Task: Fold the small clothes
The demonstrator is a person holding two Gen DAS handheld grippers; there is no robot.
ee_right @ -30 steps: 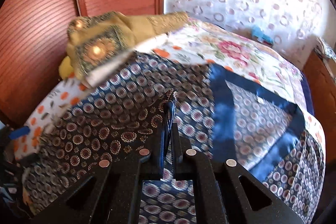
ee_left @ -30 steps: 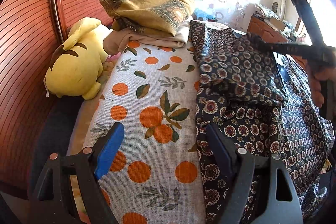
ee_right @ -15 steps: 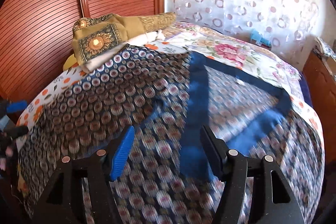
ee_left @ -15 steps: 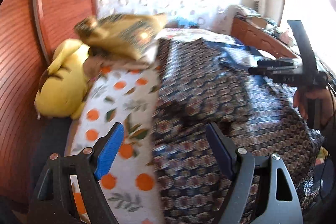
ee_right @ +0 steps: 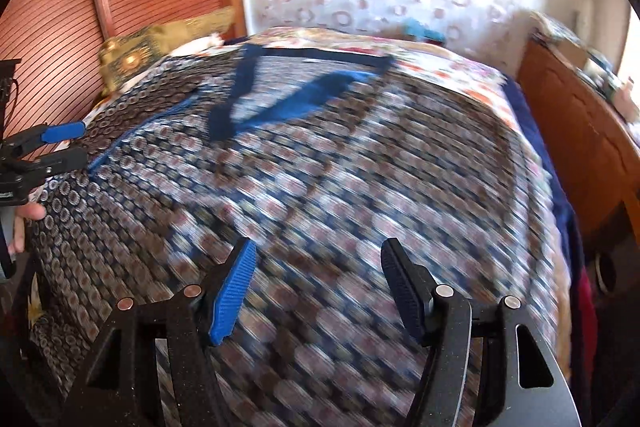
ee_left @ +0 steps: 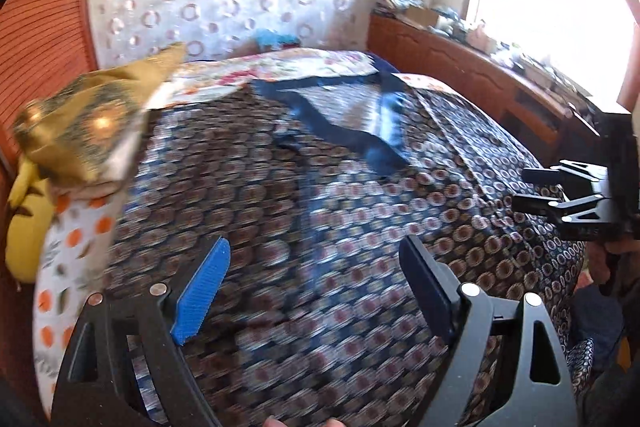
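A dark navy garment with a ring pattern and plain blue trim lies spread over the bed; it fills the right wrist view too. Both views are motion-blurred. My left gripper is open and empty just above the garment's near edge. My right gripper is open and empty above the garment. The right gripper shows at the right edge of the left wrist view, and the left gripper shows at the left edge of the right wrist view.
A stack of folded clothes topped by a gold patterned cloth sits at the bed's far left. A yellow plush toy lies beside it. A wooden headboard and a wooden cabinet flank the bed.
My right gripper has opened and let go of the garment fold, and the garment now lies spread out. My left gripper has swung right, from the orange-print sheet to over the garment.
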